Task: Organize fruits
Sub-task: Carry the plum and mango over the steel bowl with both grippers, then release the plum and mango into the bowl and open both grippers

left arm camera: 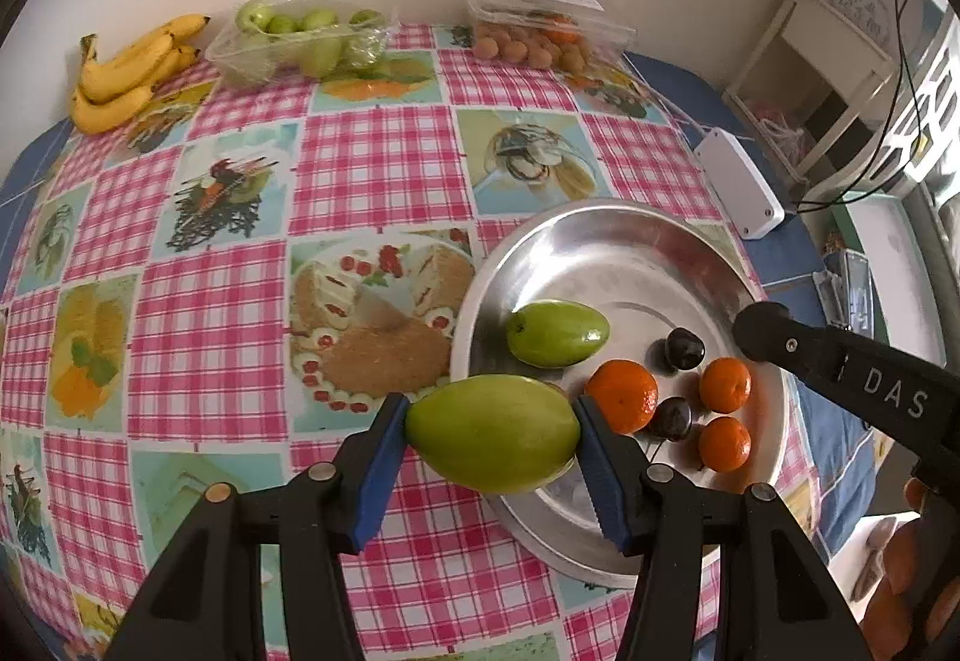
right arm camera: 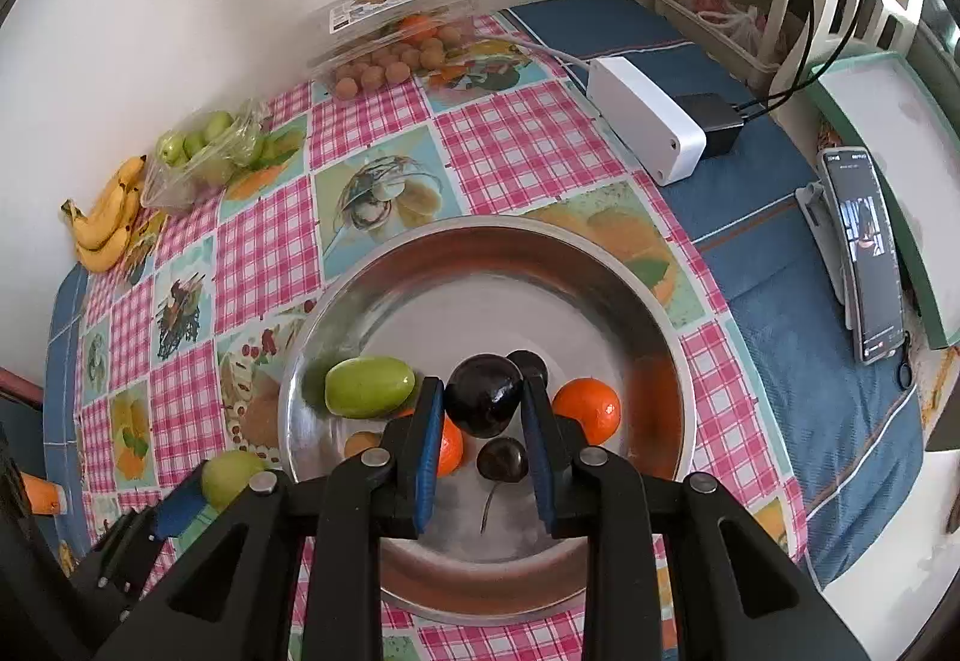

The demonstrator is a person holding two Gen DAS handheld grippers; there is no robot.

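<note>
My left gripper is shut on a green fruit and holds it over the near-left rim of the steel plate. On the plate lie another green fruit, three oranges and two dark cherries. My right gripper is shut on a dark cherry above the plate. In the right wrist view, the green fruit on the plate, an orange and a stemmed cherry show below. The left gripper's green fruit shows at the lower left.
At the table's far edge lie bananas, a clear tub of green fruits and an open clear box of small brown fruits. A white box with cables and a phone on a stand sit right of the plate.
</note>
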